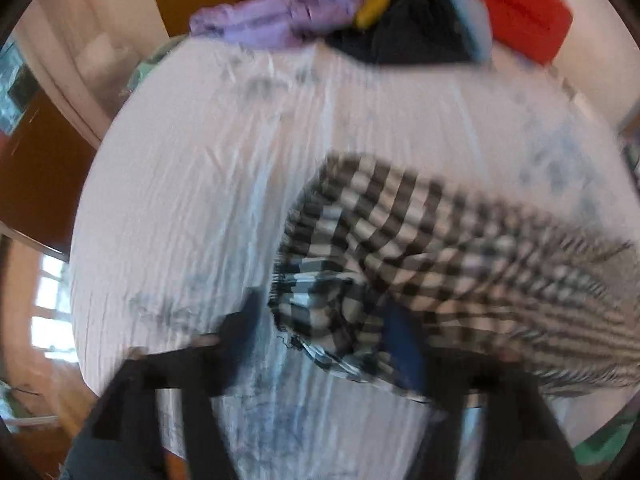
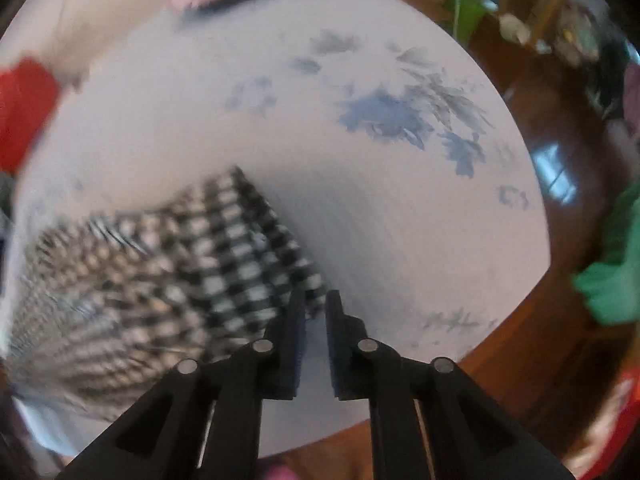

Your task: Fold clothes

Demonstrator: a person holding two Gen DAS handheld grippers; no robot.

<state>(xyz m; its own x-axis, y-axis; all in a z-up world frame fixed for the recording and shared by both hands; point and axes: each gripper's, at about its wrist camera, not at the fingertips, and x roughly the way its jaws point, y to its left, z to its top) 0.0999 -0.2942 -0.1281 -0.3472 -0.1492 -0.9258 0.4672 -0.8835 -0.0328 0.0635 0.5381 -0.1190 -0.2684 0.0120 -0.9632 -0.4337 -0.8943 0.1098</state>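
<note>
Lying on the table [image 1: 192, 184], the checked cloth [image 1: 420, 248] is bunched toward the near edge, between the two grippers, and its shape is lost to blur in both views. The fold is judged to be barely under way: no crease or squared edge can be made out. To do the step well, one corner should be pinched by each gripper, the cloth drawn taut and flat on the bare middle of the table, and the edges matched before anything is pressed down; a grip on a thick bunch would likely drag the whole cloth askew.

The left gripper [image 1: 324, 344] is seen with its fingers spread wide, one on either side of the cloth's rumpled end; the cloth lies between them, but no pad is seen pressing on it. The right gripper [image 2: 316, 308] is nearly closed, a narrow gap left between its fingers. The cloth's corner lies just at the left fingertip; whether it is pinched cannot be told through the blur.

Farther off, a purple garment [image 1: 280, 16], a dark garment [image 1: 408, 36] and a red garment [image 1: 520, 4] are heaped at the far edge, well apart from the cloth.
</note>
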